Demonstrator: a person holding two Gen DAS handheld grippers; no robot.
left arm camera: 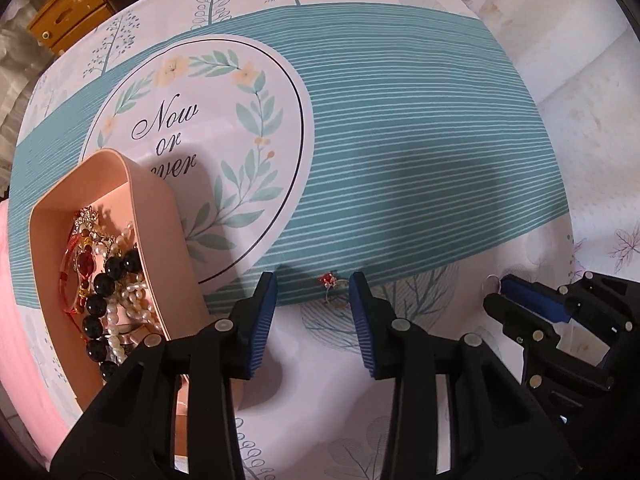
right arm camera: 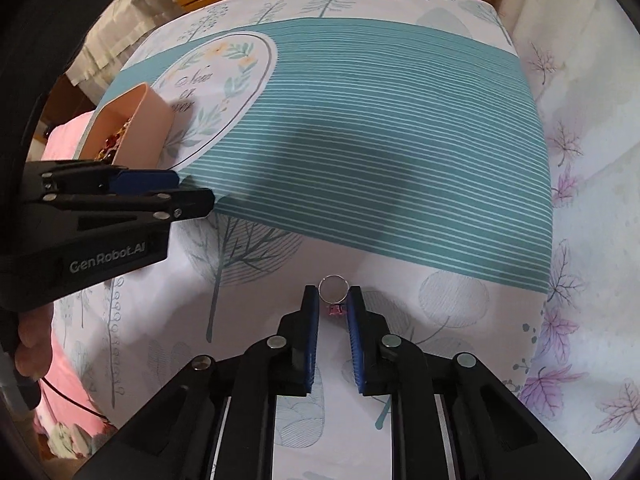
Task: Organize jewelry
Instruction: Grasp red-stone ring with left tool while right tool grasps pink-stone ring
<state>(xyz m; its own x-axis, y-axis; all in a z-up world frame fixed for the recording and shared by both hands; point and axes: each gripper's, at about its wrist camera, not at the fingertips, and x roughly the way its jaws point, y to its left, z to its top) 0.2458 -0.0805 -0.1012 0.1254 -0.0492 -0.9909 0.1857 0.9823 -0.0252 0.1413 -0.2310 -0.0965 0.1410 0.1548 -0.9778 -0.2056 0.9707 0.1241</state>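
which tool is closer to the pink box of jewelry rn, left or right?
Left. The left tool hangs right beside the pink box, straddling a red-stone ring. The right tool sits farther off, closed around a pink-stone ring.

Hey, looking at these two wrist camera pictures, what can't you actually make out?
1. Pink box contents: left wrist view, the left gripper covers the near end; right wrist view, the box wall hides most.
2. Red-stone ring: too small for detail in the left wrist view; unseen in the right wrist view, apparently behind the left gripper.
3. Pink-stone ring: left wrist view shows only a sliver beside the right gripper.
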